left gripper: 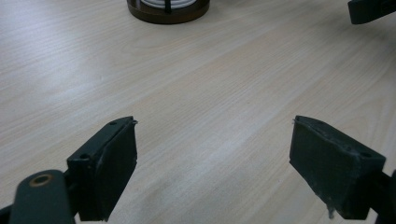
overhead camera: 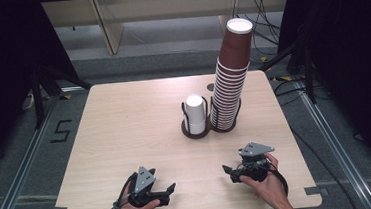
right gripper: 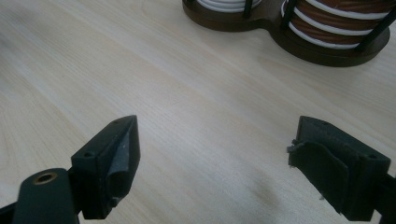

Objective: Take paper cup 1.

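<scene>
I hold my left gripper (overhead camera: 170, 188) and right gripper (overhead camera: 227, 170) low over the table (overhead camera: 125, 129), jaws apart and empty. The cup holder (overhead camera: 198, 131) with its cups (overhead camera: 231, 76) stands near, ahead of them.

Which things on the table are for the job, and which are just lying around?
For the job:
- tall stack of brown cups
- white cups
- dark cup holder
- left gripper, open
- right gripper, open

Just lying about:
- cables on the floor
- taped number on the floor
</scene>
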{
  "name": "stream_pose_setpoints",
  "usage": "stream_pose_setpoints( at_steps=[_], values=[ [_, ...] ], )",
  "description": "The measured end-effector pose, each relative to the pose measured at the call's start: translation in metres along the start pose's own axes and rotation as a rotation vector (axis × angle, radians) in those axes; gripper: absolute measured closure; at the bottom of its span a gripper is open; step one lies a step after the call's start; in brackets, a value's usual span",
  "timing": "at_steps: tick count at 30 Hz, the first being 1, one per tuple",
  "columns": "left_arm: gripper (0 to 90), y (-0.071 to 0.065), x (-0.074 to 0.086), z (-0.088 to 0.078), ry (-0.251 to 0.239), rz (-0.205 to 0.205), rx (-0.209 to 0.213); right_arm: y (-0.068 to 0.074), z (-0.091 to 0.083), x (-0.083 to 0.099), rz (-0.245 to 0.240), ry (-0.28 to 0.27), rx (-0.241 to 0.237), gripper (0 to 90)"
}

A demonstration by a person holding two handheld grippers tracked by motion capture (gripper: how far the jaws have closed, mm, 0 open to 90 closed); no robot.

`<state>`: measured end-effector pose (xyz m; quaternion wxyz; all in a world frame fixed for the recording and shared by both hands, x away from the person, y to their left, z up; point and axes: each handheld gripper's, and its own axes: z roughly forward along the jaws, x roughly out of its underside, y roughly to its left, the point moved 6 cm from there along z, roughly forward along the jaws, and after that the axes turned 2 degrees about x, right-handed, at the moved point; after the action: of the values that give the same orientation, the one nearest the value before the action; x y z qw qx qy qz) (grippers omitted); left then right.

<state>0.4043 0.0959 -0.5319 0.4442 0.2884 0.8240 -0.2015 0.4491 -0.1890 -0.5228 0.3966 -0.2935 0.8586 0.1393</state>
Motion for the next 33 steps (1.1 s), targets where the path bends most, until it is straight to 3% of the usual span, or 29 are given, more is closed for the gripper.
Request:
stream_pose_setpoints(
  at_steps=[5,10,18,20,25,29,30,33],
  values=[
    [14.8,0.0,0.0,-0.001,0.004,0.004,-0.001,0.001,-0.001,0.0,0.011,-0.002,0.004,15.9],
    [14.8,-0.001,0.0,-0.001,-0.007,-0.002,0.007,0.002,-0.002,-0.003,-0.021,-0.024,0.003,15.7],
    [14.8,0.0,0.0,-0.002,-0.002,0.0,0.0,0.008,-0.003,-0.006,-0.013,-0.017,-0.019,15.8],
    [14.8,-0.001,0.0,-0.002,-0.003,0.001,0.002,0.008,-0.002,-0.009,-0.03,-0.038,-0.014,17.7],
    [14.8,-0.001,0.0,-0.002,-0.005,0.0,0.006,0.011,-0.003,-0.015,-0.009,-0.043,-0.026,17.8],
    [14.8,0.0,0.0,-0.002,-0.002,-0.001,0.001,0.012,-0.001,-0.02,-0.022,-0.054,-0.036,17.9],
    [14.8,0.0,0.0,-0.002,-0.002,0.0,0.001,0.013,-0.003,-0.021,-0.003,-0.046,-0.034,18.2],
    [14.8,0.001,0.0,-0.003,-0.002,-0.001,0.001,0.012,-0.002,-0.027,-0.02,-0.062,-0.031,18.4]
  ],
)
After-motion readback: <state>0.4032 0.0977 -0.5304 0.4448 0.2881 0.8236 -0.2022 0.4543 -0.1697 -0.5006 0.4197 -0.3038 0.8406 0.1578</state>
